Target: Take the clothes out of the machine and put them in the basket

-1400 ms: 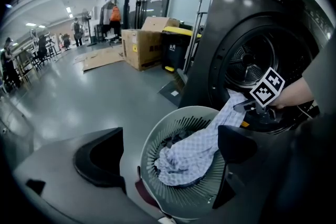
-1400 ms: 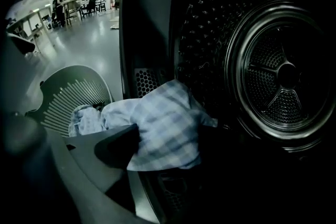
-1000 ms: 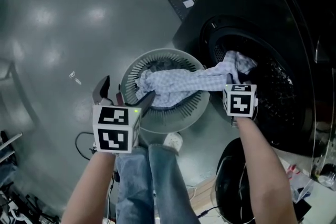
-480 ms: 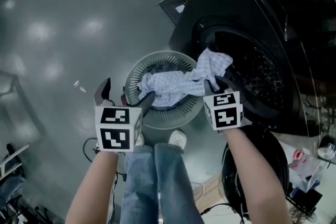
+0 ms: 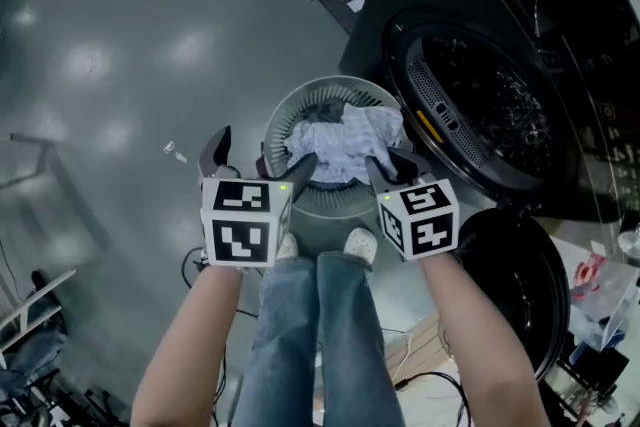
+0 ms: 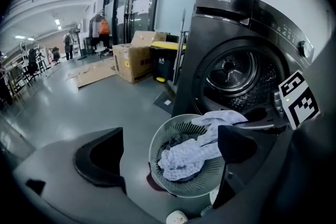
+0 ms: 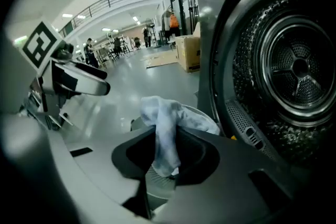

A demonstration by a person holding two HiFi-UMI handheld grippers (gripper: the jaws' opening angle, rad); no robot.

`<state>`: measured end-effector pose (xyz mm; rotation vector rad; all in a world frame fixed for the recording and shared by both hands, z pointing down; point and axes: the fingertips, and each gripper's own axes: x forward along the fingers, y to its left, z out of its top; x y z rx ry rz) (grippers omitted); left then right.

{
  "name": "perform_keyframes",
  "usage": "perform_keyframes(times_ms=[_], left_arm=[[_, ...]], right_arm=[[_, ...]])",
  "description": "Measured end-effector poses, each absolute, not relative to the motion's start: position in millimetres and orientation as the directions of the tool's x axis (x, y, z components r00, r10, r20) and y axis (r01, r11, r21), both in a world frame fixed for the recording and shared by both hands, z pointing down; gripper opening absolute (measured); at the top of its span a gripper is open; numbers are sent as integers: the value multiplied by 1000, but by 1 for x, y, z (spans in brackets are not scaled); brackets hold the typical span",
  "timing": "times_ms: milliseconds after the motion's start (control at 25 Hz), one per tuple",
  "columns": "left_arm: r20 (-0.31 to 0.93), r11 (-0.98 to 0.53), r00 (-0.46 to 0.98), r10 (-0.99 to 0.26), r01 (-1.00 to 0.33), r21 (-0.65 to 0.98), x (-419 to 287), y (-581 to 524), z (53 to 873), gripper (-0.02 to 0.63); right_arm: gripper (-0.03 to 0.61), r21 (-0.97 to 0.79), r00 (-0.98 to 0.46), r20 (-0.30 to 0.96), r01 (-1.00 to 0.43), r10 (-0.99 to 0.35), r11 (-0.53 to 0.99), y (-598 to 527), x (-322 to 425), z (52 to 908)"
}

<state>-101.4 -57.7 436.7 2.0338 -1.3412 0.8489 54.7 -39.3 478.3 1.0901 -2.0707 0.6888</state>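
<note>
The pale checked cloth [image 5: 345, 137] lay mostly heaped in the round basket [image 5: 330, 207], its long end running up to the right tongs [image 5: 388, 167], which pinched it narrowly just over the near rim. So the drop was straight down. The left tongs [image 5: 258, 155] gaped wide, empty, just beside the basket. The machine [image 5: 480, 105] was too dark inside to tell whether any clothes were left.

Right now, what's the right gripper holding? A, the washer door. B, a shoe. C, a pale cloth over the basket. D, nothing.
C: the right gripper has its jaws pinched on the pale cloth, and the rest of that cloth lies in the basket.
</note>
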Motion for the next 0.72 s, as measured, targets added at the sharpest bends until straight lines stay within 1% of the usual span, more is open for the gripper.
perform_keyframes(times_ms=[120, 240, 440, 480, 520, 560, 600, 640, 720], left_arm=[[760, -350, 307, -573, -930, 112, -104, -47, 434, 565], [762, -356, 311, -568, -928, 114, -106, -39, 431, 565], [765, -353, 320, -559, -926, 130, -105, -31, 433, 565], [760, -354, 321, -565, -926, 128, -106, -32, 432, 565], [756, -355, 321, -570, -926, 126, -106, -33, 432, 565], [754, -356, 322, -572, -926, 125, -108, -33, 432, 565], [753, -358, 323, -573, -925, 124, -109, -34, 432, 565], [752, -360, 323, -574, -925, 123, -109, -34, 432, 565], [749, -363, 325, -577, -924, 121, -110, -35, 432, 565]], right_arm=[[77, -290, -531, 707, -820, -467, 493, -29, 31, 463], [78, -345, -589, 656, -790, -472, 506, -26, 13, 448], [83, -318, -569, 670, -801, -477, 508, -27, 10, 450], [89, -307, -554, 687, -808, -471, 503, -27, 11, 455], [110, -295, -539, 708, -813, -457, 502, -27, 12, 461], [201, -291, -531, 725, -813, -438, 504, -26, 12, 467], [374, -299, -532, 736, -810, -419, 504, -25, 10, 472], [462, -312, -537, 739, -808, -406, 500, -25, 8, 475], [465, -321, -535, 741, -813, -406, 486, -27, 8, 476]])
